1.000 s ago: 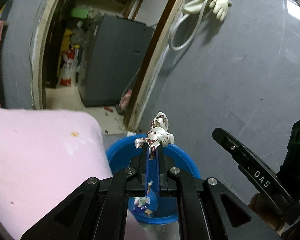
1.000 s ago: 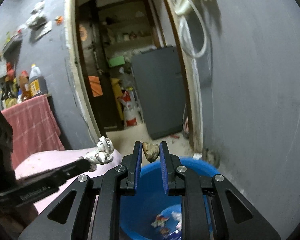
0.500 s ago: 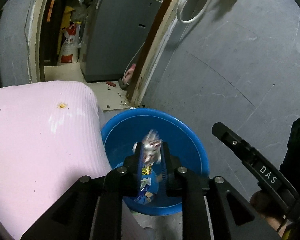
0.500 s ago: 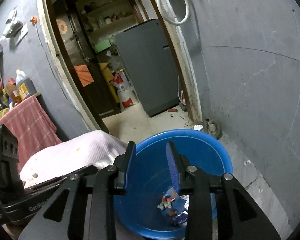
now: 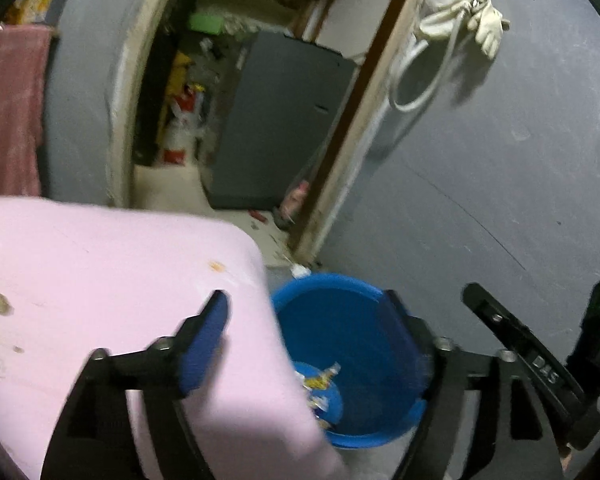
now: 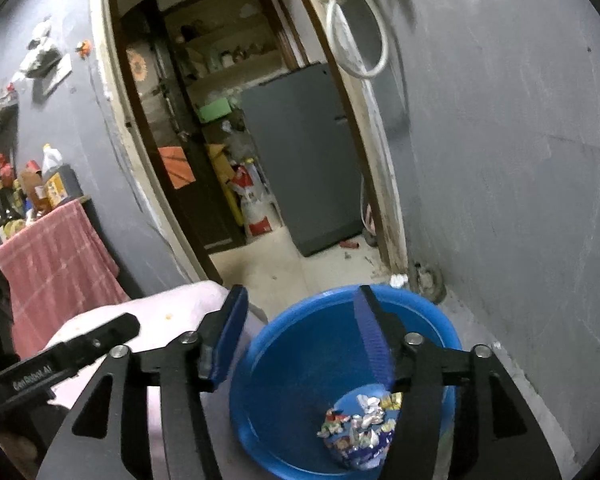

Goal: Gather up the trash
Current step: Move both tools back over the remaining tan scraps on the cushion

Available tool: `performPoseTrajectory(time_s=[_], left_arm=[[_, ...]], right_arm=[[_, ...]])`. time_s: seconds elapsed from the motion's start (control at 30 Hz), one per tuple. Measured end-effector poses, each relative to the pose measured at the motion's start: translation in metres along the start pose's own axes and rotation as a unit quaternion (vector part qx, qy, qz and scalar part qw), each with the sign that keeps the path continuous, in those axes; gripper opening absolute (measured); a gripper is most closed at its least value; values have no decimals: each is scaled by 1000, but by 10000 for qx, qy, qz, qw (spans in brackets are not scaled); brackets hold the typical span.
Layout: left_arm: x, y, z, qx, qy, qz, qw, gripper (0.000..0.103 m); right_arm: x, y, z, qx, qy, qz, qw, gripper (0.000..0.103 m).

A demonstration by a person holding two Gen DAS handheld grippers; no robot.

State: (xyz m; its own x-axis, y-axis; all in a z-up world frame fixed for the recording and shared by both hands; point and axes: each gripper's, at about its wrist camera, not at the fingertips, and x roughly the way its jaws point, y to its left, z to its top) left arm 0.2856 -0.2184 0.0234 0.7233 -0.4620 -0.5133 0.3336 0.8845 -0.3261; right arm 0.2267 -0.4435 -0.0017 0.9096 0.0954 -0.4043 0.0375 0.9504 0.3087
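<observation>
1. The crumpled wrappers (image 6: 360,424) lie in a heap at the bottom of the blue tub (image 6: 440,320), below the right gripper (image 6: 304,328) and close under its right-hand jaw.
2. In the left wrist view the same wrappers (image 5: 320,380) sit low in the tub (image 5: 340,292), below the gap of the left gripper (image 5: 304,320), nearer its right-hand jaw.
3. Both pairs of jaws are opening, standing wide apart with nothing between the blue pads.
4. The tub stands on a pale gritty floor against a grey wall (image 6: 500,160).
5. A pink-covered surface (image 5: 100,260) with crumbs lies under the left gripper's left-hand jaw.
6. Beyond the jaws, a doorway opens onto a grey fridge (image 6: 304,152).
7. White gloves (image 5: 488,28) and a hose loop hang on the wall above.
8. Both grippers tilt downward over the tub.
</observation>
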Motion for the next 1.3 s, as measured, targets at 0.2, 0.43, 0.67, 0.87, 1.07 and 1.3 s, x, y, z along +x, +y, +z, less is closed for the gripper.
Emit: performPoseTrajectory(time_s=[0.2, 0.43, 0.67, 0.87, 1.07, 1.3], left_arm=[[-40, 15, 10, 173, -617, 639, 9959, 97], [-79, 32, 9, 351, -1096, 1076, 9875, 99], [-118, 44, 9, 373, -1448, 1378, 9791, 100], [-154, 61, 10, 368, -1745, 1660, 9699, 100], [-185, 91, 2, 321, -1881, 2087, 9592, 100], [-205, 138, -9, 32, -1892, 2445, 9510, 100]], right_arm=[[-17, 23, 8, -226, -491, 257, 9982, 92], [-31, 55, 15, -465, -841, 410, 9945, 103], [-45, 99, 19, -811, -1129, 711, 9877, 103], [-51, 140, 15, -1075, -1258, 1018, 9809, 103], [-48, 171, 7, -1179, -1261, 1212, 9775, 103], [-32, 200, -7, -1402, -1002, 1339, 9759, 103]])
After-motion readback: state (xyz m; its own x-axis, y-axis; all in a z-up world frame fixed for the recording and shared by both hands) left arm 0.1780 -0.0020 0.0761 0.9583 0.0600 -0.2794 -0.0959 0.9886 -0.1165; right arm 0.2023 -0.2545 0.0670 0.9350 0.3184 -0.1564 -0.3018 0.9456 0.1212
